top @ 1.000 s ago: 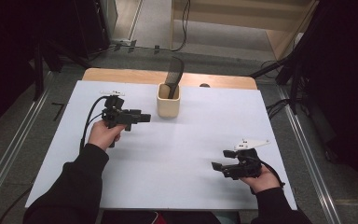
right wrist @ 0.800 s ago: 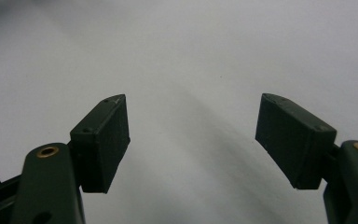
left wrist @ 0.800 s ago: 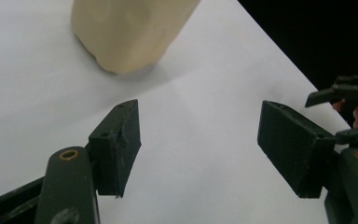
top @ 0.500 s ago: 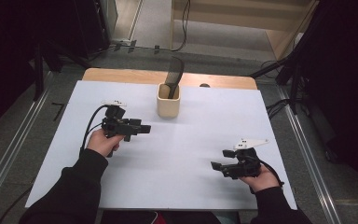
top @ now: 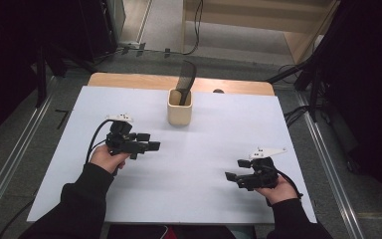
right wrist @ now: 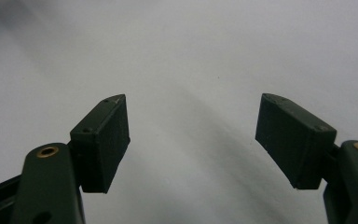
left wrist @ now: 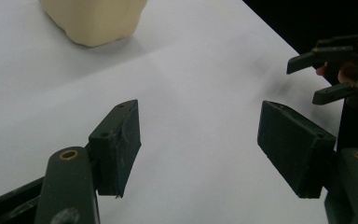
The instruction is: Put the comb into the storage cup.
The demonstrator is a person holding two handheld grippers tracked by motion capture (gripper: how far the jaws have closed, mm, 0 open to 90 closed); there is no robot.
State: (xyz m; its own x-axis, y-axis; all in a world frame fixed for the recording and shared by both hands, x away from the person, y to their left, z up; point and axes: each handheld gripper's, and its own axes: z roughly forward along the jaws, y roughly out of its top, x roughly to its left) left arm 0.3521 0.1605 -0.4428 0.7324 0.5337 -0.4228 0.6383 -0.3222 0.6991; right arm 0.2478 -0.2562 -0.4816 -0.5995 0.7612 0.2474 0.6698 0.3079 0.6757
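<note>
While both hands rest low over the white tabletop [top: 199,164], a cream-coloured, square-sided holder cup [top: 180,106] stands upright near the far edge, just in front of a strip of bare wood. A dark, flat, curved tool [top: 185,82] leans out of the cup's top. The left claw [top: 151,142] sits at the left of the tabletop, near the cup but apart from it, its jaws pointing toward the right side; they stand wide apart with nothing between them. In the left gripper view the cup's base [left wrist: 93,21] shows at the upper left, with bare white surface between it and the jaws. The right claw [top: 233,178] hovers near the front right, well apart from the cup, jaws spread wide and empty. Nothing lies between either claw and the cup. Dark floor, metal rails and cables surround the tabletop.
</note>
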